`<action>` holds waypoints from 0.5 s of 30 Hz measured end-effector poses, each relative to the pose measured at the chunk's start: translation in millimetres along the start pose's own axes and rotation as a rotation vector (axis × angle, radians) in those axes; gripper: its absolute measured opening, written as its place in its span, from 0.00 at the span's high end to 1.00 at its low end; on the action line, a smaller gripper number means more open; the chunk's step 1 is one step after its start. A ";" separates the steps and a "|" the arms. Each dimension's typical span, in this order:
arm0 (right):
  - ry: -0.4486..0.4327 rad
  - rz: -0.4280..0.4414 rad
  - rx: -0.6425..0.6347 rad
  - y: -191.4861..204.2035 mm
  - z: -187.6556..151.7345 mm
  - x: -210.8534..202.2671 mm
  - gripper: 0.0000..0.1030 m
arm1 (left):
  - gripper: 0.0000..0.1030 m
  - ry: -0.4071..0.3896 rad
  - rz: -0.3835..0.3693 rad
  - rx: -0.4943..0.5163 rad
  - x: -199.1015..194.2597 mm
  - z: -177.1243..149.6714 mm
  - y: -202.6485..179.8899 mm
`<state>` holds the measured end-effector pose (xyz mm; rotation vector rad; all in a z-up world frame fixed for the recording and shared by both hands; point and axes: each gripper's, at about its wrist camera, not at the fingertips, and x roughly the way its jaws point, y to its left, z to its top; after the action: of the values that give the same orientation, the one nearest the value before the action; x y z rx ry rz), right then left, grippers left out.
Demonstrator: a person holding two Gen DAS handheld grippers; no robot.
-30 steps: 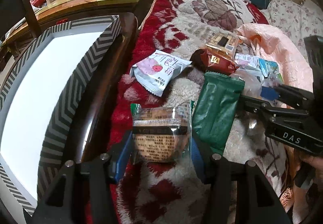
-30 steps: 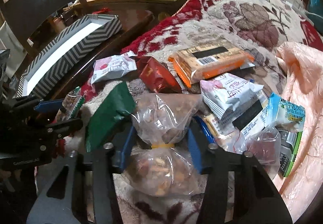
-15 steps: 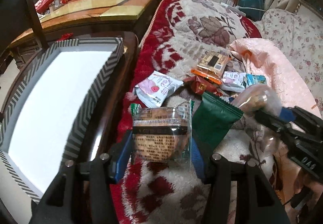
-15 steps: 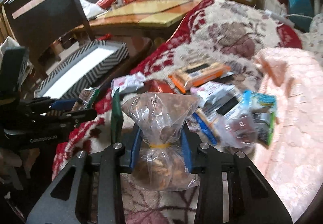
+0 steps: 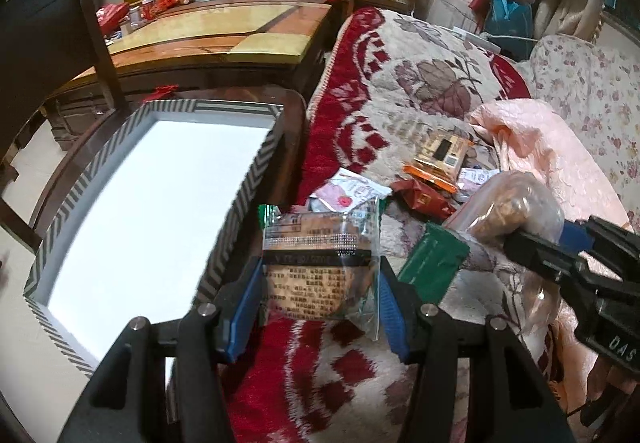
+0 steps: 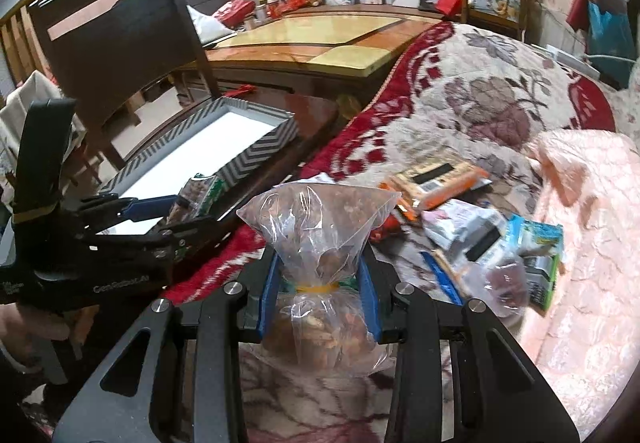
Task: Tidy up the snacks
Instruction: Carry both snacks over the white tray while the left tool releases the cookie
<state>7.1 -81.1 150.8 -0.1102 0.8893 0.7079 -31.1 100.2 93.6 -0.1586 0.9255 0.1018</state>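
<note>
My left gripper [image 5: 320, 299] is shut on a clear cake packet [image 5: 320, 263] and holds it above the red and cream blanket, next to the chevron-edged white box [image 5: 140, 211]. My right gripper [image 6: 320, 283] is shut on a clear bag of nuts [image 6: 316, 243] tied with a yellow band, lifted off the blanket. The left gripper shows in the right wrist view [image 6: 180, 211], by the box [image 6: 212, 139]. Loose snacks lie on the blanket: a green packet [image 5: 434, 267], a red packet [image 5: 424, 197], an orange biscuit pack [image 6: 436, 179], a milk carton [image 6: 536, 243].
The box sits on a dark wooden side table [image 6: 316, 111]. A wooden chair [image 6: 116, 39] stands behind it and a long table [image 6: 320, 39] beyond. A pink quilt [image 6: 592, 223] lies to the right of the snack pile.
Both grippers have risen off the blanket with their loads. The left one has moved nearer the white box; the right one has lifted the nut bag clear of the pile.
</note>
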 end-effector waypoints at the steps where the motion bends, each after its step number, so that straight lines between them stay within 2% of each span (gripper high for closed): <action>1: 0.003 0.008 -0.003 3.2 -0.3 1.1 0.67 | 0.45 -0.001 0.003 -0.005 -0.6 -0.3 2.2; 15: 0.040 0.082 -0.055 44.6 14.8 25.6 0.67 | 0.45 -0.020 0.071 -0.057 -9.8 -0.2 41.3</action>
<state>0.8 -28.0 150.0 -0.1376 0.9171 0.8091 -43.5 140.6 97.5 -0.1768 0.9090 0.1955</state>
